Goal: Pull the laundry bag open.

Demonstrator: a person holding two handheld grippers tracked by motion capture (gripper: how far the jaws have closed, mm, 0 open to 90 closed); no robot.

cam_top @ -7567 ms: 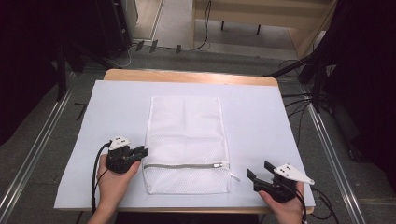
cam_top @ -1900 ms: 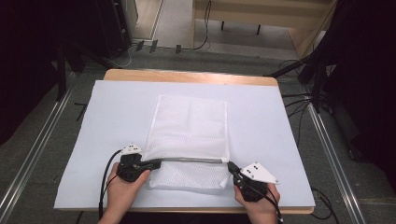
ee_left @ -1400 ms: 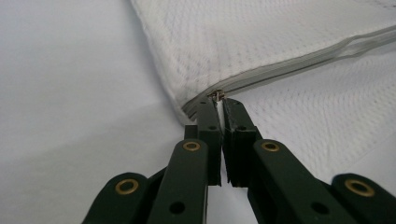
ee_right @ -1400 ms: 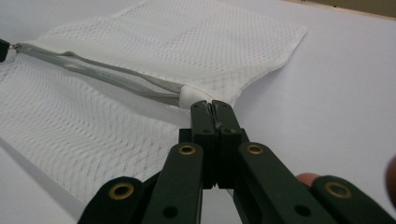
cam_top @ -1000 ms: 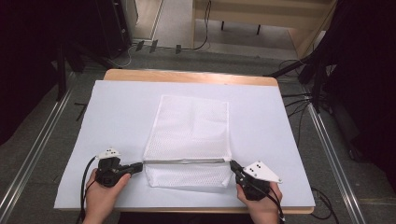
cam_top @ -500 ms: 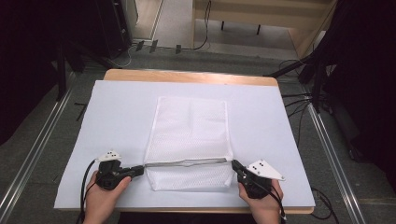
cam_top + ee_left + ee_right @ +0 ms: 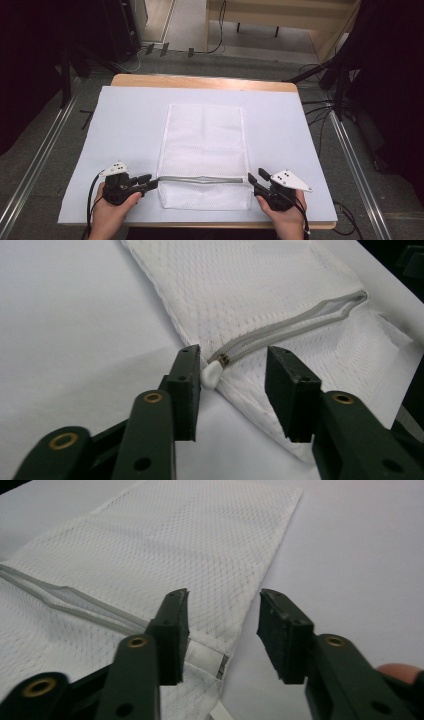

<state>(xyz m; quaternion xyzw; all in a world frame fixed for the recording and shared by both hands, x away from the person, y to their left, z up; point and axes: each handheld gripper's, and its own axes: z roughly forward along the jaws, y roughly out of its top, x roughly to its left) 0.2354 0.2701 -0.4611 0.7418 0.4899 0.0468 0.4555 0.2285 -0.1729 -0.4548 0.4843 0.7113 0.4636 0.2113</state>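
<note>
A white mesh bag (image 7: 205,140) lies flat on the white sheet, its grey zipper (image 7: 202,179) gaping slightly near the front end. My left gripper (image 7: 150,181) sits at the zipper's left end. Its jaws have just been opening; in the left gripper view the gripper (image 7: 232,385) stands open with the white zipper pull (image 7: 211,376) loose beside one pad. My right gripper (image 7: 255,177) is at the zipper's right end, and its jaws have just been opening too. In the right gripper view that gripper (image 7: 222,625) is open over the bag's corner tab (image 7: 205,657), pressing on nothing.
The white sheet (image 7: 125,125) covers most of the wooden table (image 7: 200,81), whose front edge runs just below both hands. Metal rails (image 7: 35,160) flank the table on the floor, and cables (image 7: 320,107) lie at the right.
Both grippers, shut on the zipper's ends a second ago, now have their jaws parted. The zipper has gone from taut to slightly slack. Neither hand has shifted noticeably.
</note>
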